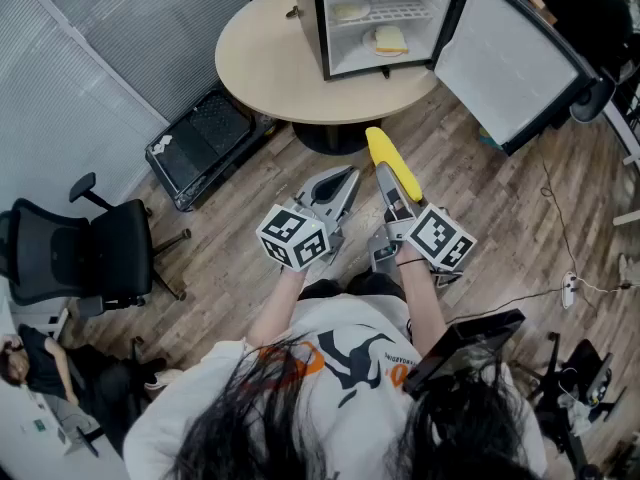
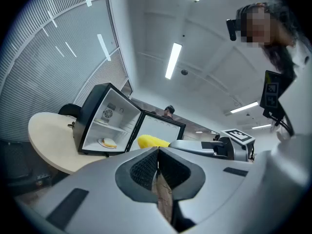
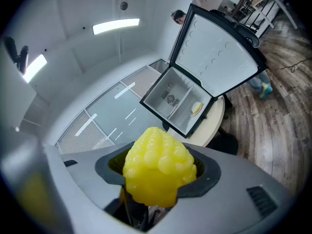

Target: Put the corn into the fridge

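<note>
Pinching the yellow corn [image 3: 158, 172] between its 2 jaws, the right gripper [image 1: 390, 180] is holding it out over the wooden floor [image 1: 500, 218]. Beside it, the left gripper [image 2: 157, 152] is hovering empty, jaws pressed together. Farther off, the small fridge [image 1: 327, 38] is standing open on the round table [image 1: 265, 63].

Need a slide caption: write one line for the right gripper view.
Right gripper holds a yellow corn cob end-on, aimed at the open mini fridge on the round table.
</note>
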The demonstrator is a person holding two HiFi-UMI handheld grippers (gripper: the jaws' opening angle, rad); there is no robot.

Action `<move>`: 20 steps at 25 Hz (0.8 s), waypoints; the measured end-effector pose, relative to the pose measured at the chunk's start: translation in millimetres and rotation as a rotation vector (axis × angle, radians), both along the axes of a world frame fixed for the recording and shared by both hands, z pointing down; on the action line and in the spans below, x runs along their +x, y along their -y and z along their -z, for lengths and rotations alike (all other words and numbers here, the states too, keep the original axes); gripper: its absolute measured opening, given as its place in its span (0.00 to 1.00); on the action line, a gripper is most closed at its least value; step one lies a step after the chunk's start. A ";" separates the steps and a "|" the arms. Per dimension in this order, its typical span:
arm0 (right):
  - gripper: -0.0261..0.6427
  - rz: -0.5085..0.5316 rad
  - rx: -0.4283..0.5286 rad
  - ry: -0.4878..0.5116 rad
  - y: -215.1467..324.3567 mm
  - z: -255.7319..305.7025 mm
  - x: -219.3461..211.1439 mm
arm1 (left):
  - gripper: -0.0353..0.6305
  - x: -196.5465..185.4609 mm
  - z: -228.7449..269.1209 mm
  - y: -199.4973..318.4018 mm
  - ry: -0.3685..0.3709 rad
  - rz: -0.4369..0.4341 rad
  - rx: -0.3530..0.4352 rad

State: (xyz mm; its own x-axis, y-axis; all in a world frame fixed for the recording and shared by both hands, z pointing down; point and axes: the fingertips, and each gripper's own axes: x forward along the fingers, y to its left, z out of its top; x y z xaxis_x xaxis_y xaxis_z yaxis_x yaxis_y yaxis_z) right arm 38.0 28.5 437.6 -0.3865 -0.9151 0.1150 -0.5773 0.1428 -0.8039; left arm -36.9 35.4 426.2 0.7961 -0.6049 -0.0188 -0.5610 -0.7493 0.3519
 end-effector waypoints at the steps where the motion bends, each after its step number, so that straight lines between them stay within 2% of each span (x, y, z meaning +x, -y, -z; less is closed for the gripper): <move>1: 0.43 -0.001 0.003 -0.004 -1.1 0.2 0.7 | 0.07 2.1 -0.4 -2.0 0.002 -0.006 0.000; 20: 0.43 0.006 -0.008 0.036 6.2 -6.9 -0.4 | 0.07 -0.8 -7.5 0.0 0.015 -0.006 -0.017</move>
State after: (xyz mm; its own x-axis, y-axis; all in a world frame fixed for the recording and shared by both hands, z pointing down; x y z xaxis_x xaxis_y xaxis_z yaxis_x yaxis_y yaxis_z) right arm 37.5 22.3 444.5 -0.3963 -0.9117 0.1081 -0.5472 0.1400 -0.8252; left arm -37.7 35.5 433.7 0.8000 -0.6000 0.0037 -0.5617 -0.7469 0.3559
